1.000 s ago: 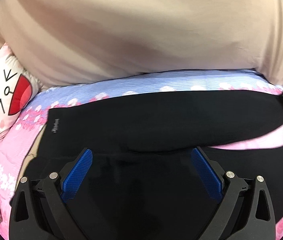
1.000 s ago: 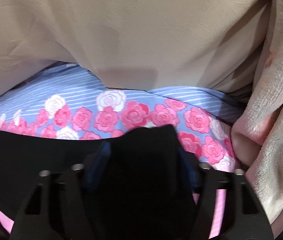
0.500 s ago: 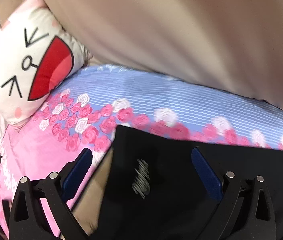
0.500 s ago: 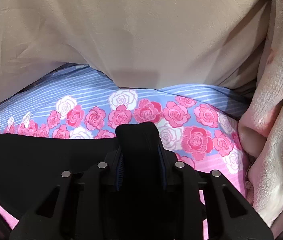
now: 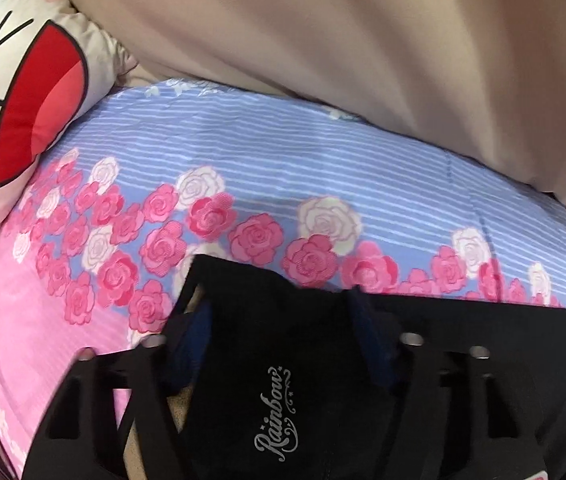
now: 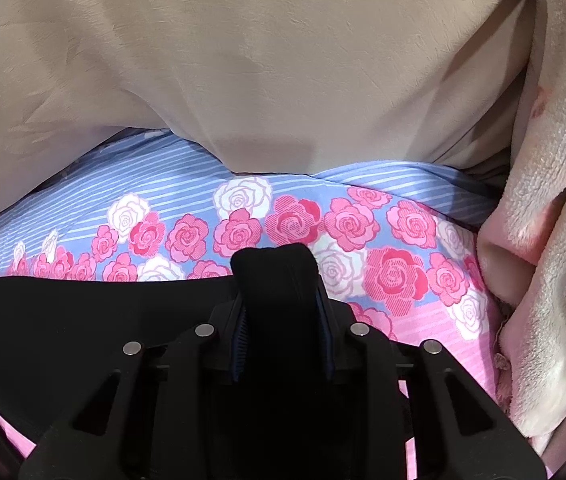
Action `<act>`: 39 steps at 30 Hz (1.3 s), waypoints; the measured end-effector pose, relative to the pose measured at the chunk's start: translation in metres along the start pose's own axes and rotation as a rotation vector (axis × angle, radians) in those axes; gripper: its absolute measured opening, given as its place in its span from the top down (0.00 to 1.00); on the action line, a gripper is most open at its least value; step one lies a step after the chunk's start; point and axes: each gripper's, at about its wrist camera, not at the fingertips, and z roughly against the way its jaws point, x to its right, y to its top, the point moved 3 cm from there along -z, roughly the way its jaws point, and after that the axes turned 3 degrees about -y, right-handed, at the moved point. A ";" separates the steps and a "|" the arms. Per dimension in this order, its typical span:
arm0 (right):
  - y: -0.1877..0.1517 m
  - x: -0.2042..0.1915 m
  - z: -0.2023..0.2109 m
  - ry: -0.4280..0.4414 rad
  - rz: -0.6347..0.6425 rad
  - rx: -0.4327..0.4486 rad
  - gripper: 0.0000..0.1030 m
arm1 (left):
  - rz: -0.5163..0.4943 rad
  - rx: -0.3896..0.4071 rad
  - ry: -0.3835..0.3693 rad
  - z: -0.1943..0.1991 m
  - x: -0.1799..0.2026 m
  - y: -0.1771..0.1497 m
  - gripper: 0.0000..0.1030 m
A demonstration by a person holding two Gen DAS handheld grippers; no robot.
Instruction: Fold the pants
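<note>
Left wrist view
- Pants [image 5: 283, 344]: black, lying on the bed, one corner bunched up between the fingers; a silver "Rainbow" script [image 5: 273, 416] shows on the cloth.
- Left gripper [image 5: 279, 328]: jaws closing, the pants corner between them and the blue pads [image 5: 199, 332] already against the fabric.
- Bedsheet [image 5: 283, 184]: blue stripes toward its far edge, a band of pink and white roses, plain pink on the near left.
- Pillow [image 5: 23, 92]: white with a cartoon face and red mouth, at the sheet's far left corner.
- Beige cover [image 5: 363, 40]: lies along the far edge of the sheet.

Right wrist view
- Right gripper [image 6: 279, 292]: narrow, clamped on a raised fold of the black pants [image 6: 83, 320].
- Pants edge: runs left from the gripper, just below the rose band.
- Bedsheet [image 6: 403, 220]: roses beyond the fold.
- Fleece blanket [image 6: 555, 240]: pale pink, heaped at the sheet's right edge.
- Beige cover [image 6: 263, 60]: along the far edge.
</note>
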 end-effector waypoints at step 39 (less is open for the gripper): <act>-0.017 -0.007 0.143 0.063 0.045 0.186 0.84 | -0.221 0.284 0.100 0.159 0.040 -0.063 0.80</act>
